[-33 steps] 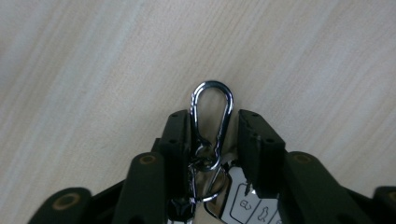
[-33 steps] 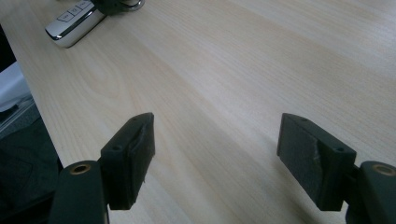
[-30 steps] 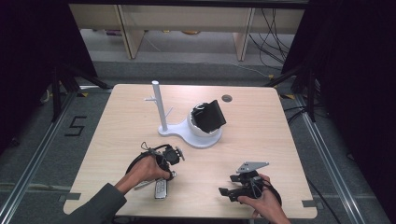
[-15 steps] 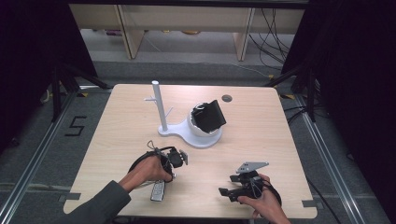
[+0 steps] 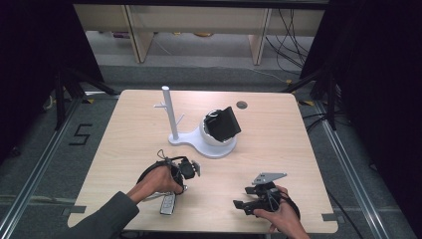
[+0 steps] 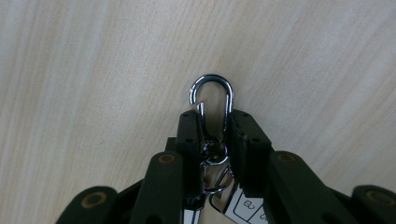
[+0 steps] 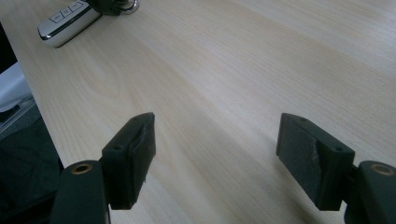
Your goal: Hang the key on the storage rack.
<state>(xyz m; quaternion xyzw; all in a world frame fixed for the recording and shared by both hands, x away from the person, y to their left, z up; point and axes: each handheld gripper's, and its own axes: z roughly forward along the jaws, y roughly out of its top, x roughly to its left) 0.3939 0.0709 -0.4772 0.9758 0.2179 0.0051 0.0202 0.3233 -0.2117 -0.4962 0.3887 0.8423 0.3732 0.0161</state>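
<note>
From the high view, the left claw (image 5: 191,168) sits low on the near left part of the bench (image 5: 278,149), held by the person's left hand (image 5: 157,181). A key fob (image 5: 168,203) lies on the bench just behind that hand, near the front edge. The right claw (image 5: 244,203) rests on the near right part, well apart from the fob. Farther back stands a white stand (image 5: 171,117) with a post and small pegs, its base carrying a bowl with a dark object leaning in it.

In the left gripper view, the left claw (image 6: 214,128) is closed on the metal clip (image 6: 212,95) at the end of the fob's key ring; the hooked end pokes out past the jaw tips, and the ring and a corner of the fob show between the jaws lower down.

In the right gripper view, the right claw (image 7: 215,140) stands wide open over bare wood, holding nothing; the fob (image 7: 67,21) lies far off at the upper left.

The step in hand looks like the grasp of the clip, just secured. The next move probably calls for lifting the fob by its clip and carrying it toward a peg on the stand, keeping the hook free to catch.
</note>
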